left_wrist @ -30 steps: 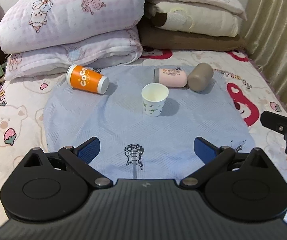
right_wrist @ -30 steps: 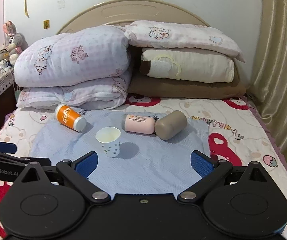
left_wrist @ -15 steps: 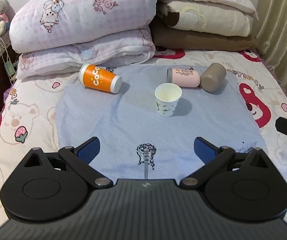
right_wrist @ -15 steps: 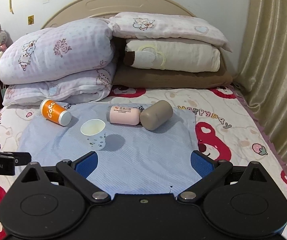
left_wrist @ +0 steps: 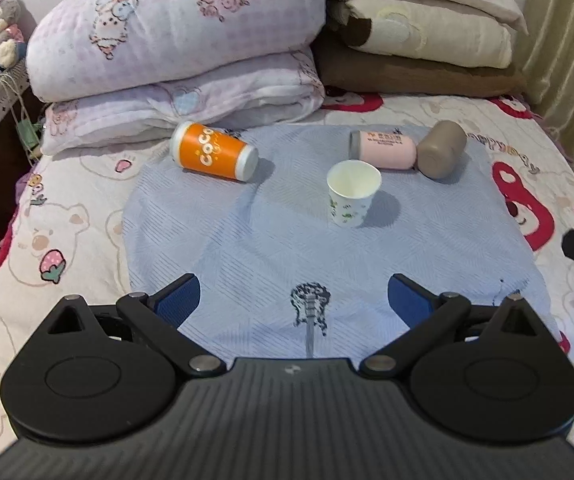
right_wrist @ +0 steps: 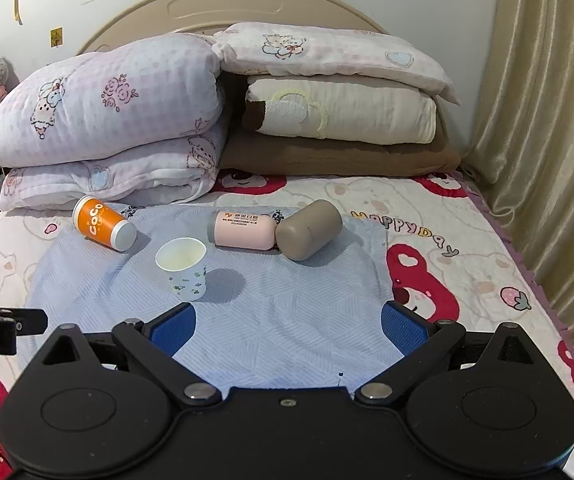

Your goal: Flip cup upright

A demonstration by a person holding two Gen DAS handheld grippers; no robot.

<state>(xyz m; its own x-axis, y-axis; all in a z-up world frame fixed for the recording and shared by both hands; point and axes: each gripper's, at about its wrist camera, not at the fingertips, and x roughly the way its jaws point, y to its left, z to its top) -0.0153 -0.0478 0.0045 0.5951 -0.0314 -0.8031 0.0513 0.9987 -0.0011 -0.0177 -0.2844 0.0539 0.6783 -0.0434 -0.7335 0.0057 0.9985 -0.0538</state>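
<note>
Both tools, left tool [left_wrist: 292, 298] and right tool [right_wrist: 287, 326], spread apart, empty. White floral paper cup [left_wrist: 353, 193] upright; orange lidded paper cup [left_wrist: 213, 156] on its side at 11 o'clock, likely next.

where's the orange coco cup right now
The orange paper cup with a white lid lies on its side at the far left of the blue cloth, just in front of the folded pink quilts, left of the upright white paper cup.
</note>
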